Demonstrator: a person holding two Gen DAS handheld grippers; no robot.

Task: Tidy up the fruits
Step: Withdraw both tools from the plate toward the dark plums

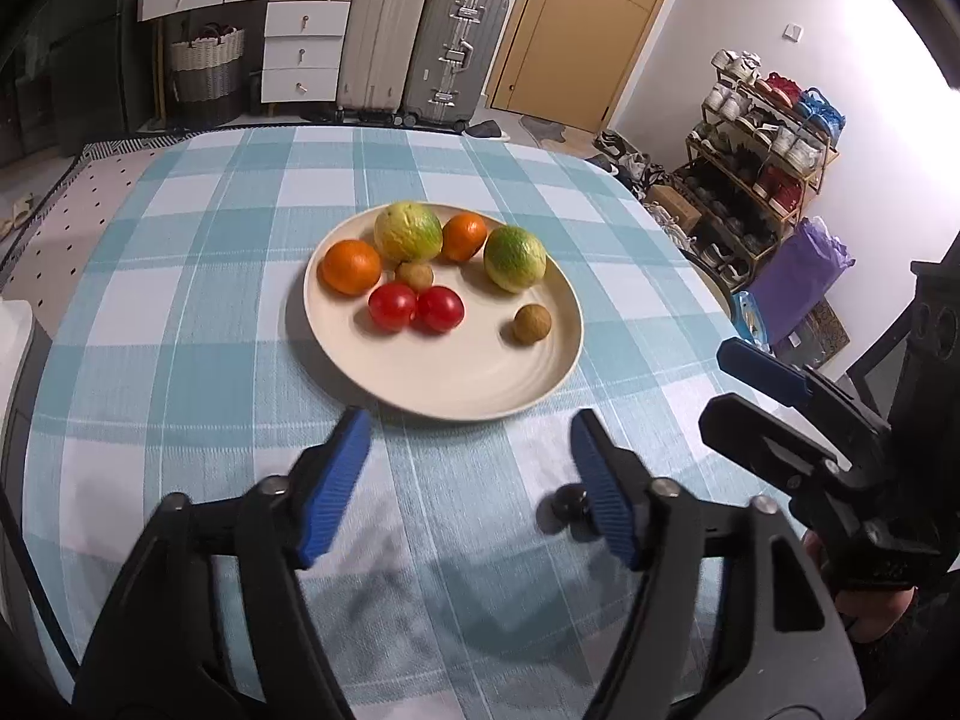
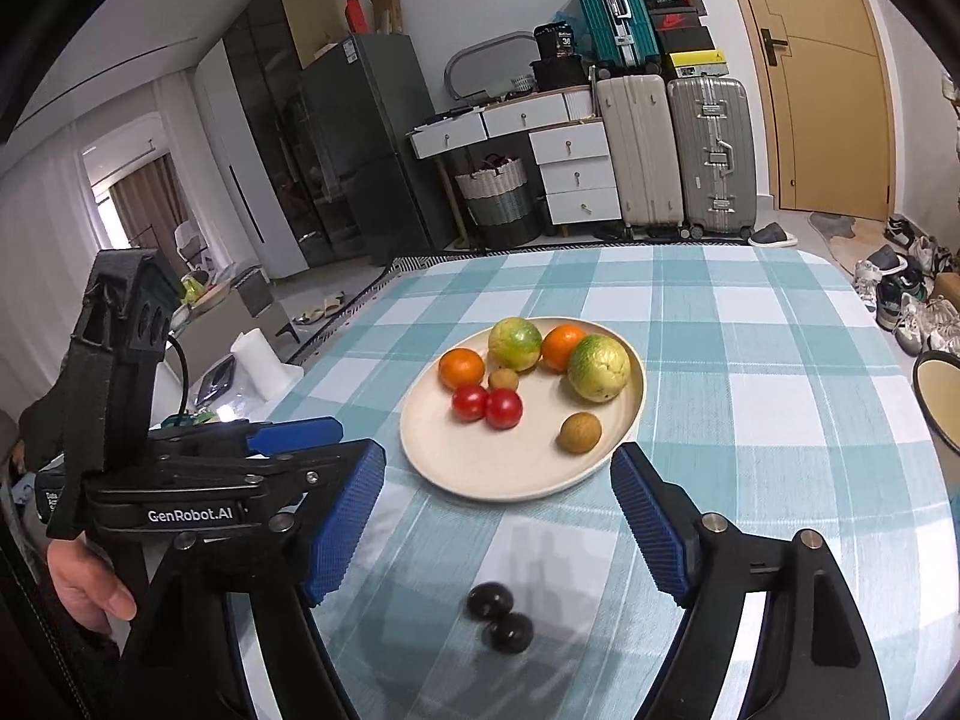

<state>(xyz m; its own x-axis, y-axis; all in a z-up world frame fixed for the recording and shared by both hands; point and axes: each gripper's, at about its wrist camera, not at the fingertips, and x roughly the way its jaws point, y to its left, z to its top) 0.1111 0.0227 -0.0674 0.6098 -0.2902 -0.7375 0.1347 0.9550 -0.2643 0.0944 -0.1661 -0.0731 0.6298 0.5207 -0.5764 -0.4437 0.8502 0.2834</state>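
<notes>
Two dark fruits (image 2: 500, 616) between right hand-held gripper (image 2: 498, 483) fingers.

White lettering "GenRobot.AI" runs along the black body of the left gripper (image 2: 327, 441), seen from the right wrist view. The number "38" stands on a black box (image 2: 558, 39) atop the white drawer unit (image 2: 522, 120). Other labels are too small to read.

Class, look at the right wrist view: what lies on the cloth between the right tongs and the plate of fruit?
Two small dark round fruits lie side by side between the right tongs, near the plate.
</notes>
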